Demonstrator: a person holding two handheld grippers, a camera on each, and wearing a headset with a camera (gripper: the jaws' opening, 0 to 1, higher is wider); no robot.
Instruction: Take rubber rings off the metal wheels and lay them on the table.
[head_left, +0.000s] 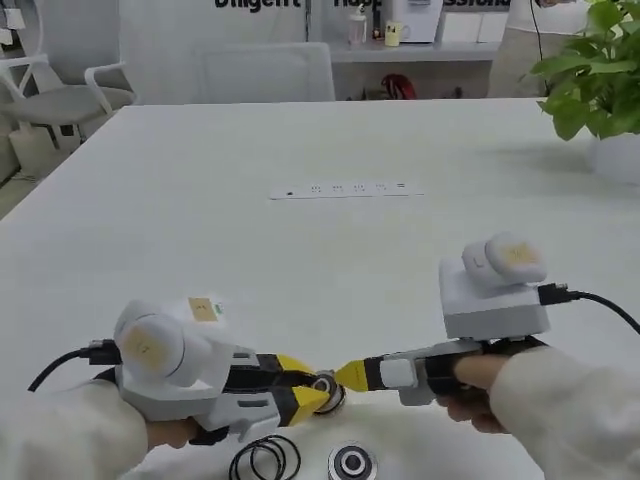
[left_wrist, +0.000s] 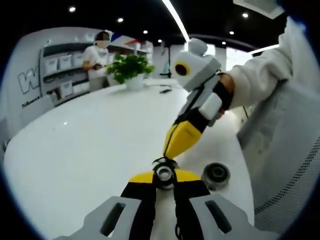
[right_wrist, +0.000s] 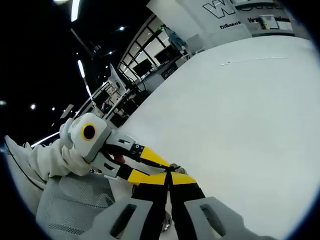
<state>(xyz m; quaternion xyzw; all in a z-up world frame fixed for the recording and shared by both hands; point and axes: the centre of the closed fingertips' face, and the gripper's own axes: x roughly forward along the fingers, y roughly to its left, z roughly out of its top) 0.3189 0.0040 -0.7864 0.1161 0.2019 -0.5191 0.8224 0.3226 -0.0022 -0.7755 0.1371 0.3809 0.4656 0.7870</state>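
Here, in the head view, the left gripper (head_left: 312, 388) clamps a metal wheel (head_left: 330, 392) in its jaws, with loose rubber rings (head_left: 265, 460) on the tabletop (head_left: 350, 250) just on its near side. In the left gripper view the right gripper (left_wrist: 168, 154) touches that wheel's rim. In the right gripper view its jaws are pressed together, and I cannot tell what they hold.

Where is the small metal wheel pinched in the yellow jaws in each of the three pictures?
Head view: metal wheel at bottom centre, between the left gripper's yellow tips.
Left gripper view: low centre, clamped in that view's own jaws.
Right gripper view: low centre, a small grey piece just past the tips, mostly hidden.
Shared landmark: the right gripper, whose yellow tip meets the wheel.
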